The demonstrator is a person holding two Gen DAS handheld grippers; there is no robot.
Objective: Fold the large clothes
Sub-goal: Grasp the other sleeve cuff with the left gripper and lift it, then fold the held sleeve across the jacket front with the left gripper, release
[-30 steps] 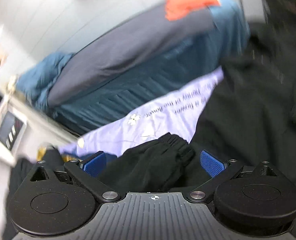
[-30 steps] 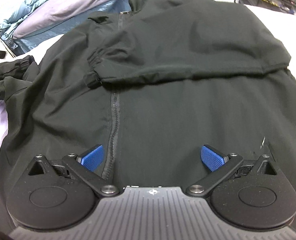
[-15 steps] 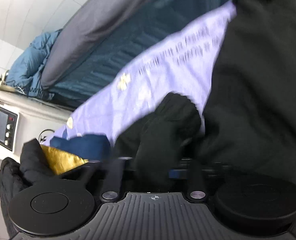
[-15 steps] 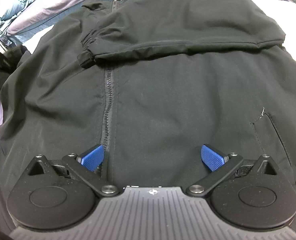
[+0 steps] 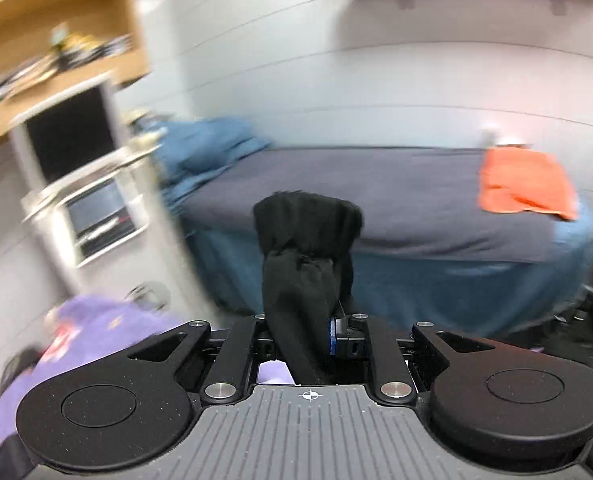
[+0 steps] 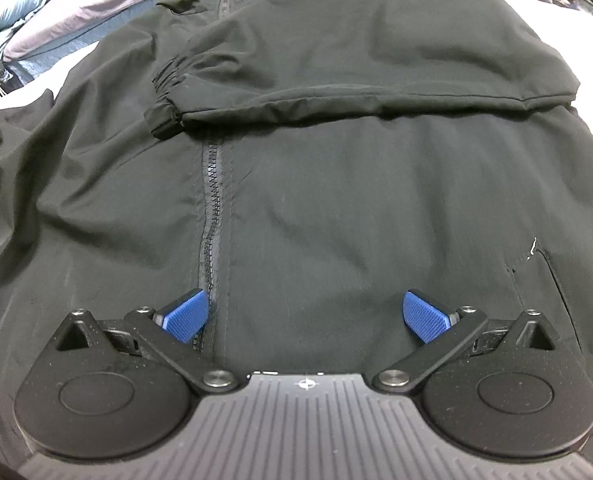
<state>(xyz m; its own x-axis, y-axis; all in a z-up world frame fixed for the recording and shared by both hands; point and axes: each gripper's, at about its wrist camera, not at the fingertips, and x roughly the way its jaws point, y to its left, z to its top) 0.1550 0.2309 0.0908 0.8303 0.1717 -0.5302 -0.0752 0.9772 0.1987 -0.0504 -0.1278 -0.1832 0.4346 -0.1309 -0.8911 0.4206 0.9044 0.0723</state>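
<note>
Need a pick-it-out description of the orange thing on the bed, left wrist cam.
Start at the long bed with the grey-blue cover against the white wall. Follow its top surface to the far right end: the orange cloth lies flat there, near the wall. It is the only bright warm-coloured item on the bed; the crumpled bundle at the opposite end is blue bedding.
</note>
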